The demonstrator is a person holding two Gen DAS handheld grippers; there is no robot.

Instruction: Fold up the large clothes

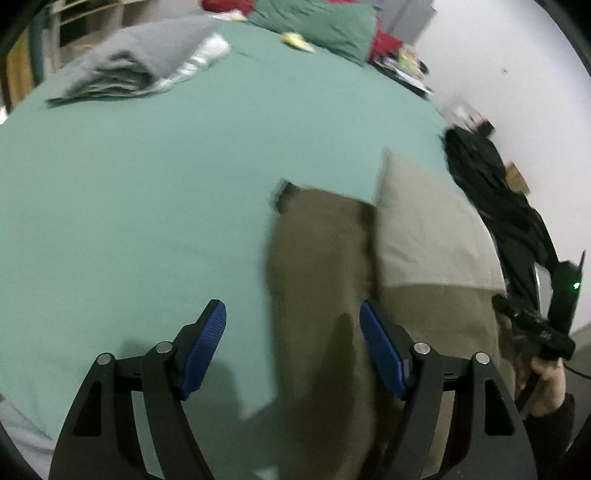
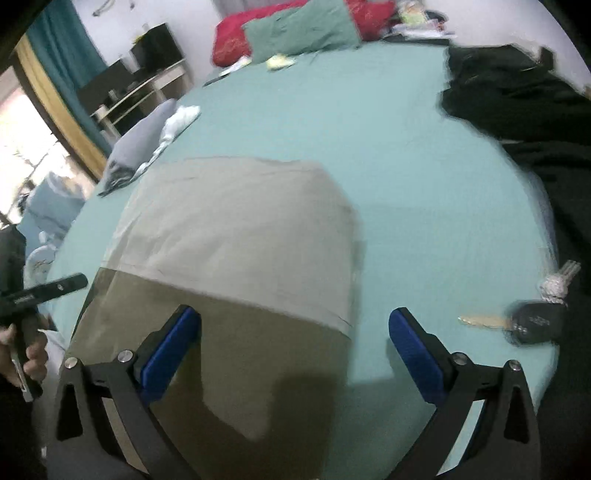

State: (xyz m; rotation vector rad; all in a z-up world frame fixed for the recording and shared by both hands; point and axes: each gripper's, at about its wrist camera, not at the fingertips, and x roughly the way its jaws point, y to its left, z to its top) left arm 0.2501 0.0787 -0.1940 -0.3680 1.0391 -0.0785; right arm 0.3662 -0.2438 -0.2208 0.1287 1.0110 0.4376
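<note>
A folded khaki garment [image 1: 325,266] lies on the green bed sheet [image 1: 147,184], with a paler beige panel [image 1: 424,229] on its far right part. My left gripper [image 1: 293,325] is open and empty, above the garment's near left edge. In the right wrist view the same garment [image 2: 236,258] lies flat, pale beige at the far end and olive near me. My right gripper [image 2: 295,332] is open and empty, over the garment's near right corner. The right gripper's handle shows in the left wrist view [image 1: 554,332], held in a hand.
A grey folded pile [image 1: 122,70] with a white cloth lies far left. Black clothes [image 2: 517,96] are heaped on the right side of the bed. A car key with keyring [image 2: 532,321] lies near the right edge. Green and red pillows [image 2: 295,33] are at the head.
</note>
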